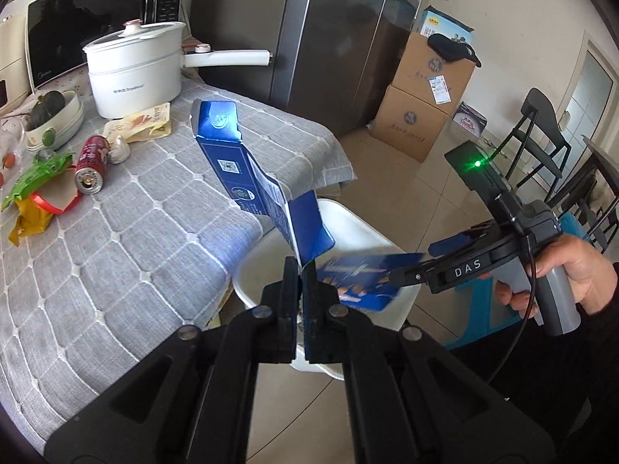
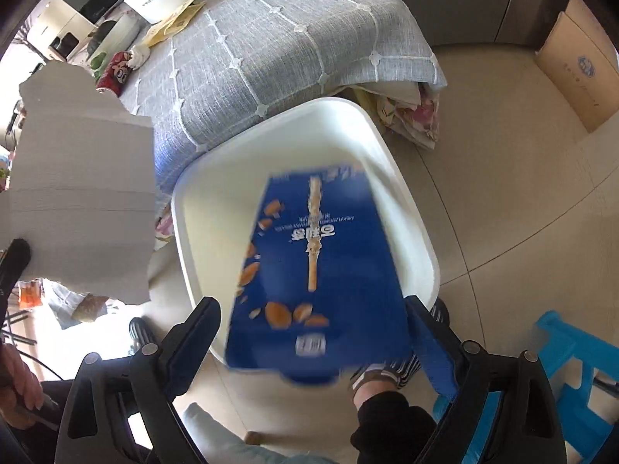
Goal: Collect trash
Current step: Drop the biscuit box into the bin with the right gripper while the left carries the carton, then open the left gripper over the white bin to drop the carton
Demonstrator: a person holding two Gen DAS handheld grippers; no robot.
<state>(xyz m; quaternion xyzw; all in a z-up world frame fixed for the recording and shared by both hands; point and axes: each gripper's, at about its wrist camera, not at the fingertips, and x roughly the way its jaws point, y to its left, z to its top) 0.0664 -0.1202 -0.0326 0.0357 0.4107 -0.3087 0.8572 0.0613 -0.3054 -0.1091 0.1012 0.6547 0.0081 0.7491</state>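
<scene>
Left gripper (image 1: 301,290) is clamping torn blue carton (image 1: 236,154), centre frame; right gripper (image 2: 313,332) is gaping over snack box (image 2: 317,270). Light, stiff cardboard; flap edges are gripping best.

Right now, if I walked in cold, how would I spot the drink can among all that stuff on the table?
Start at the table with the grey quilted cloth and find the big white pot near its back. Just in front of it, beside a crumpled green wrapper, lies the can. It is the only red, cylindrical thing there, tipped on its side with its shiny metal end showing.
</scene>
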